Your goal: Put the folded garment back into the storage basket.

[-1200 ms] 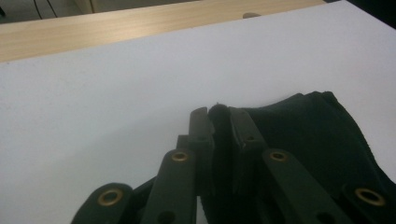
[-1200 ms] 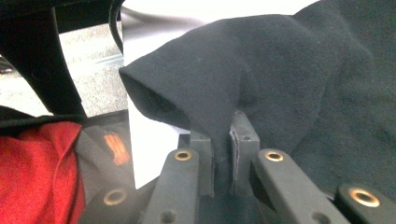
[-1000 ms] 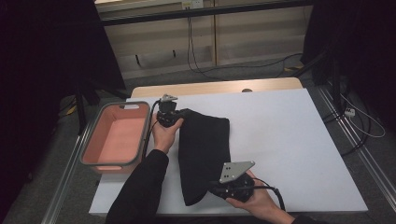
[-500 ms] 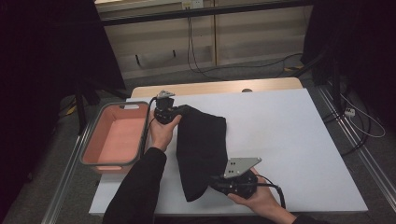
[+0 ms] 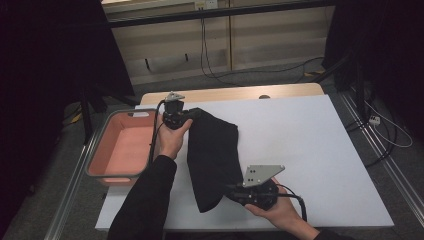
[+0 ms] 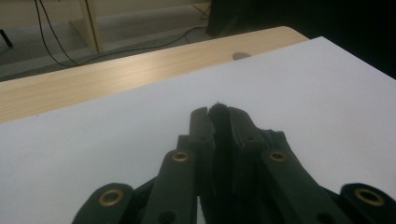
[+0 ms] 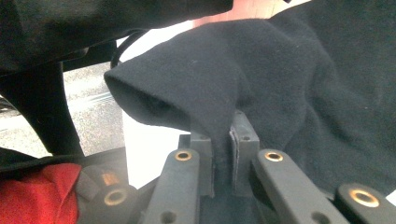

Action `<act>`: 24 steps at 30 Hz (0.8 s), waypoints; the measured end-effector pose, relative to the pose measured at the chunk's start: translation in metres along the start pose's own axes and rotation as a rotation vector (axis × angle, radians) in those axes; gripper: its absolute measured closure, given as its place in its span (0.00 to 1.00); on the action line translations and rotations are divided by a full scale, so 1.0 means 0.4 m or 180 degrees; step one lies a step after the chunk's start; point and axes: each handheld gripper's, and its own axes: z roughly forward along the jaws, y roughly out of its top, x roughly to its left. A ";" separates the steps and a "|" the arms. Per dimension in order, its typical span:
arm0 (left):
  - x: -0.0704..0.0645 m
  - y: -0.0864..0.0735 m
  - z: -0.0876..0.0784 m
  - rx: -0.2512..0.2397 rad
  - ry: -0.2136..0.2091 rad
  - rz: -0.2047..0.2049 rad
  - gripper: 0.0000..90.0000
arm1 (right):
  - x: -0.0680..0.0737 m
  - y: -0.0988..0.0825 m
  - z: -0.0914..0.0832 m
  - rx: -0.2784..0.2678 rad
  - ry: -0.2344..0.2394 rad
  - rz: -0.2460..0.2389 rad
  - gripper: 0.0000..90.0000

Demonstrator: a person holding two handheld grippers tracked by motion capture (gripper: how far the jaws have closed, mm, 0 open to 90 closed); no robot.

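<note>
— From above, what is different now compared with a moment ago?

— Not much, I think. The black cloth lies on the white surface, stretched between the two hands, as it did one second before. The left gripper holds its far corner near the pink tray, and the right gripper holds the near corner by the front edge. The near end of the cloth has moved a little toward the right hand, so the cloth looks slightly more pulled out in its length.

— And in the left gripper view?

— There the jaws stand nearly together, and a thin dark fold of the cloth is pinched between them. Behind it I see only the bare surface and its wooden edge. So this gripper is closed on the cloth.

— The right gripper view?

— The same picture, but closer. The cloth rises from between the two jaws like a small tent, and the pads press it from both sides. This gripper is also closed on the cloth.

— What does this mean for the work?

— In my judgement both grips are secure and the cloth is held at two opposite corners, ready to be lifted or folded. The hands seem to pause before the next move.
</note>
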 end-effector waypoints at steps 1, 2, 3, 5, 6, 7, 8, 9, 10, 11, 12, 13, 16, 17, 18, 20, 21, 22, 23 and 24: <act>-0.003 0.006 0.000 -0.0016 -0.0005 -0.0002 0.90 | 0.001 0.003 -0.001 -0.0008 -0.0008 -0.0005 0.92; -0.003 0.006 0.000 -0.0016 -0.0005 -0.0002 0.90 | 0.001 0.003 -0.001 -0.0008 -0.0008 -0.0005 0.92; -0.004 0.011 -0.001 -0.0007 -0.0003 0.0024 0.90 | 0.000 0.005 -0.001 -0.0012 -0.0008 -0.0009 0.92; -0.009 0.017 0.000 -0.0020 -0.0011 0.0031 0.90 | -0.003 0.010 -0.002 -0.0032 -0.0014 -0.0012 0.92; -0.010 0.020 0.000 -0.0019 -0.0010 0.0047 0.90 | -0.003 0.010 -0.002 -0.0032 -0.0014 -0.0012 0.92; -0.012 0.023 0.000 -0.0025 -0.0006 0.0044 0.90 | -0.004 0.013 -0.004 -0.0047 -0.0017 -0.0009 0.92; -0.012 0.026 -0.002 -0.0024 -0.0006 0.0063 0.90 | -0.004 0.013 -0.004 -0.0047 -0.0017 -0.0009 0.92; -0.013 0.033 -0.003 -0.0032 -0.0007 0.0060 0.90 | -0.005 0.017 -0.007 -0.0065 -0.0024 -0.0017 0.92; -0.013 0.033 -0.003 -0.0032 -0.0007 0.0060 0.90 | -0.005 0.017 -0.007 -0.0065 -0.0024 -0.0017 0.92; -0.012 0.039 -0.006 -0.0046 -0.0017 0.0068 0.90 | -0.005 0.020 -0.009 -0.0079 -0.0029 -0.0025 0.92; -0.012 0.039 -0.006 -0.0046 -0.0017 0.0068 0.90 | -0.005 0.020 -0.009 -0.0079 -0.0029 -0.0025 0.92; -0.012 0.044 -0.010 -0.0060 -0.0021 0.0062 0.90 | -0.006 0.024 -0.012 -0.0099 -0.0041 -0.0024 0.92; -0.010 0.047 -0.013 -0.0075 -0.0021 0.0053 0.90 | -0.007 0.030 -0.015 -0.0122 -0.0051 -0.0033 0.92; -0.008 0.049 -0.014 -0.0072 -0.0003 0.0065 0.90 | -0.008 0.033 -0.014 -0.0129 -0.0056 -0.0043 0.92; -0.007 0.050 -0.015 -0.0076 -0.0001 0.0047 0.90 | -0.008 0.036 -0.014 -0.0136 -0.0058 -0.0046 0.92; -0.004 0.054 -0.021 -0.0089 0.0013 0.0060 0.90 | -0.011 0.043 -0.012 -0.0159 -0.0046 -0.0055 0.92; -0.004 0.054 -0.021 -0.0089 0.0013 0.0060 0.90 | -0.011 0.047 -0.012 -0.0165 -0.0041 -0.0059 0.92; -0.005 0.056 -0.023 -0.0098 0.0017 0.0059 0.90 | -0.012 0.051 -0.011 -0.0173 -0.0036 -0.0063 0.92; -0.004 0.059 -0.027 -0.0103 0.0024 0.0068 0.90 | -0.012 0.054 -0.010 -0.0187 -0.0032 -0.0066 0.92; -0.003 0.062 -0.031 -0.0113 0.0028 0.0077 0.90 | -0.012 0.057 -0.010 -0.0193 -0.0028 -0.0070 0.92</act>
